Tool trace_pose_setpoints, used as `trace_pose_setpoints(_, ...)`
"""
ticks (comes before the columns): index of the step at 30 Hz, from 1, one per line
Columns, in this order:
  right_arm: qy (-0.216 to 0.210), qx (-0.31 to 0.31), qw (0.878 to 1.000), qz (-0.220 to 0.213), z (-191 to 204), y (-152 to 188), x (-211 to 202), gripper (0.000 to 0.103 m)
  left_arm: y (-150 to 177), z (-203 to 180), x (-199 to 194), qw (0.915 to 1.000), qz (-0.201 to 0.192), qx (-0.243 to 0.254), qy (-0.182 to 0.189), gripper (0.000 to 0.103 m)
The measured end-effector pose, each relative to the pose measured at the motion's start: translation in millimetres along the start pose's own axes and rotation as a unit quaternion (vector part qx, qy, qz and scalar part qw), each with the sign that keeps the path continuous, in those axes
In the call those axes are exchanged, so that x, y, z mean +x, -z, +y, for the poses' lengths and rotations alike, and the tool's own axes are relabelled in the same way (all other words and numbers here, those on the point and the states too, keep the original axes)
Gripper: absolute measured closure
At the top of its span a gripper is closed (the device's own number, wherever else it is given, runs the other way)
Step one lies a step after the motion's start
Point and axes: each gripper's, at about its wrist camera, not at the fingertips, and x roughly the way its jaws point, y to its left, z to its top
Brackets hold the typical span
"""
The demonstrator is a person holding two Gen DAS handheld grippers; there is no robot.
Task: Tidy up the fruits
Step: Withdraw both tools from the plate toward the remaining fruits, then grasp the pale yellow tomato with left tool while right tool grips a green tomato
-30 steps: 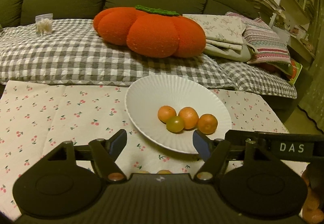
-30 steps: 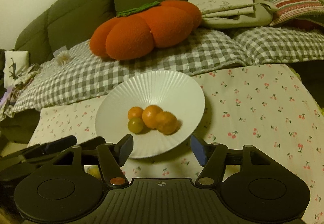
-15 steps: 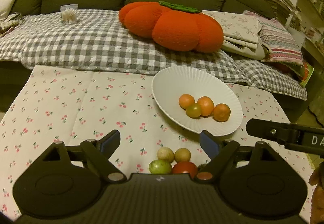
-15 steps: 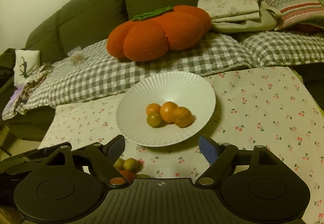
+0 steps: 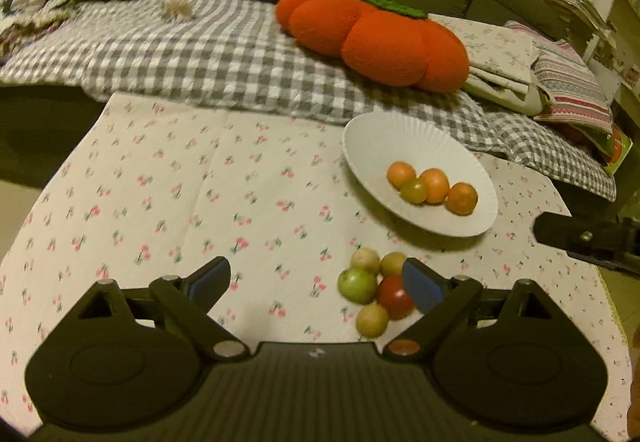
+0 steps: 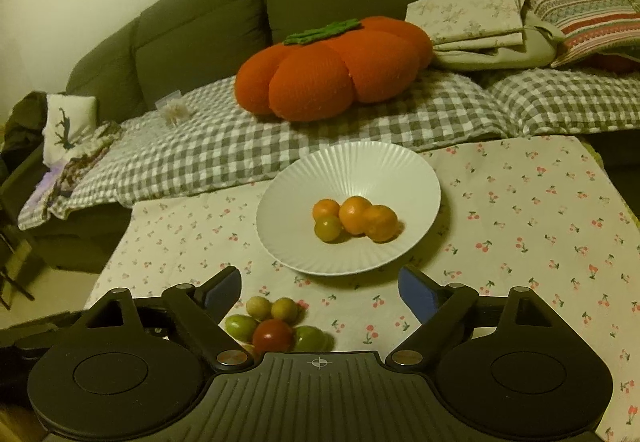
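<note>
Covering table: cherry-print cloth [image 6: 520, 210]

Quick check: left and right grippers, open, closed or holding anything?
Left gripper: open, holding nothing; jaws have just been opening.
Right gripper: open, holding nothing; jaws have just been opening.

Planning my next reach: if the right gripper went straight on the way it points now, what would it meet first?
Probably the ribbed white plate holding small orange fruits, beyond the open right gripper. Depth is unclear; it might meet the cherry-print tablecloth first.
</note>
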Motion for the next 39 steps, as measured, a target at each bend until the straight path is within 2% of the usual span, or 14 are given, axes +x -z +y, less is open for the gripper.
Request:
trace_pose_setpoints(4,-0.007,0.012,1.0,0.005,-5.9,11.2,-7.2,0.015,12.0,1.8,-1.3,0.9999,0.015,-0.003,0.007,0.011)
trace_pose_setpoints(10,-0.013,0.02,1.0,0.02,-12.0,26.1,-11.2,0.015,31.7,-14.0,10.3,0.9987,0.038,0.033,0.011,0.014)
trace_pose_setpoints(15,-0.019,0.025,0.999,0.031,-11.5,29.4,-5.6,0.015,38.9,-23.7,18.7,0.9977,0.037,0.054,0.019,0.017)
trace_pose_setpoints(23,-0.011,0.01,0.999,0.046,-7.5,37.3,8.8,0.015,44.1,-37.5,41.1,0.9956,0.039,0.083,0.021,0.039)
trace_pose_setpoints(29,-0.003,0.007,0.998,0.059,-8.3,41.3,20.0,0.015,48.4,-43.6,56.4,0.994,0.04,0.101,0.015,0.048)
trace_pose_setpoints(34,0.0,0.003,0.998,0.065,-7.9,42.8,24.6,0.015,50.6,-49.7,61.5,0.9927,0.026,0.118,0.009,0.051)
trace_pose_setpoints(39,0.002,0.003,0.998,0.067,-9.3,43.1,26.6,0.015,50.3,-52.2,62.7,0.992,0.017,0.125,0.006,0.068)
